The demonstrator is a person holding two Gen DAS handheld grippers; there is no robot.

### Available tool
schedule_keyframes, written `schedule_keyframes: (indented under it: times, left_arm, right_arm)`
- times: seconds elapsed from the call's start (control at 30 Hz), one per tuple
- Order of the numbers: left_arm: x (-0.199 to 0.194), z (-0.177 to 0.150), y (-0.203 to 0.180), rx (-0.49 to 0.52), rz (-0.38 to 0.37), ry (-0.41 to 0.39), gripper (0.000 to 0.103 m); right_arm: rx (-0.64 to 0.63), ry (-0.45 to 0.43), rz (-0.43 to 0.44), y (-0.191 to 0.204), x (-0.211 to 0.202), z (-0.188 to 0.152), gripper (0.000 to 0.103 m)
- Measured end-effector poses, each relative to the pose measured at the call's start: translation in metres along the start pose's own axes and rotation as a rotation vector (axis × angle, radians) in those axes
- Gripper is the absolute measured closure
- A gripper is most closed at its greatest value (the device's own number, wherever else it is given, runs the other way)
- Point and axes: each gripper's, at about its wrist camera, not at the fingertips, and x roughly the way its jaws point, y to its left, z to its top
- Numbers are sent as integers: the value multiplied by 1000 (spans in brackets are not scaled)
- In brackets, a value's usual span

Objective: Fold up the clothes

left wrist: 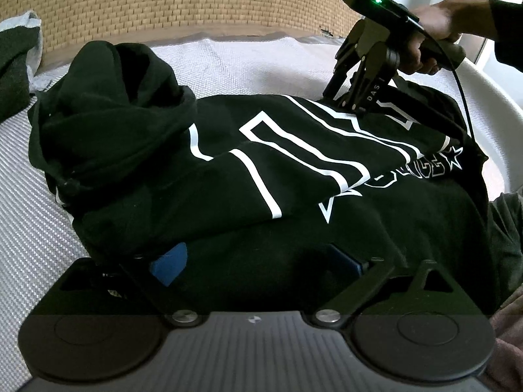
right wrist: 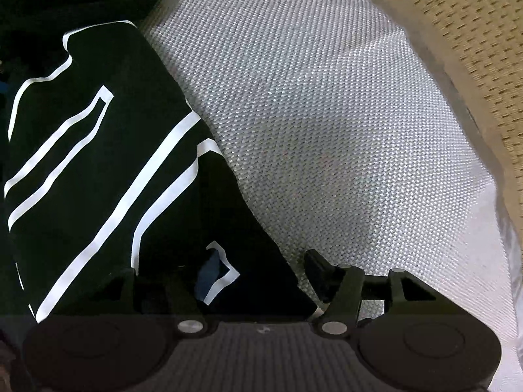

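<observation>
A white cloth with a coarse woven texture (left wrist: pixel 39 215) covered the desk, and a tan woven mat (left wrist: pixel 170 3) rose behind it like a wall panel. At the far left of the left wrist view, a bundle of dark and pale fabric (left wrist: pixel 18 52) lay at the edge of the cloth. A pale curved rim (left wrist: pixel 490 88) showed at the right, beyond the cloth.

The black hoodie (left wrist: pixel 228 176) with bold white outlined lettering lay partly folded in the middle of the cloth, its hood (left wrist: pixel 111 104) bunched up at the left end and a printed panel doubled over the lower body. It filled most of the working area, leaving bare cloth to the far side and to the left.

The left tongs (left wrist: pixel 258 258) stood wide apart and released, blue pads showing on either side, with the near edge of the hoodie lying between them and no pad clearly pressing on it. The right tongs (right wrist: pixel 258 274), held in a person's hand (left wrist: pixel 434 32), pointed down onto the far edge of the garment; they were partly open, one finger (right wrist: pixel 209 274) over the black fabric and the other over bare cloth, gripping nothing.
</observation>
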Motion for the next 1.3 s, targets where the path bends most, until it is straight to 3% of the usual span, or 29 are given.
schedule_keyframes:
  times: [0.23, 0.37, 0.53, 0.63, 0.73, 0.9, 1.0, 1.27, 1.3]
  left_arm:
    - [1, 1, 0, 4, -8, -3, 4]
    - [2, 1, -1, 10, -11, -5, 2]
    - [3, 1, -4, 22, -2, -1, 1]
    - [3, 1, -4, 26, 4, 4, 1]
    - [4, 1, -6, 34, 12, 8, 1]
    - [4, -1, -6, 42, 16, 5, 1]
    - [4, -3, -6, 37, 14, 2, 1]
    - [5, -5, -12, 42, 24, 6, 1]
    - [5, -5, -12, 41, 23, 5, 1]
  right_arm:
    - [22, 4, 43, -3, 3, -7, 37]
    - [-1, -6, 41, 5, 3, -13, 41]
    - [-28, -53, 38, 22, -1, -28, 66]
    - [-43, -73, 25, 34, -2, -36, 77]
    - [-85, -69, -19, 51, -2, -38, 83]
    - [-161, -75, -119, 75, -2, -44, 85]
    - [-197, -104, -181, 84, -5, -54, 91]
    - [-292, -232, -543, 96, -38, -76, 94]
    - [-293, -249, -592, 96, -42, -76, 101]
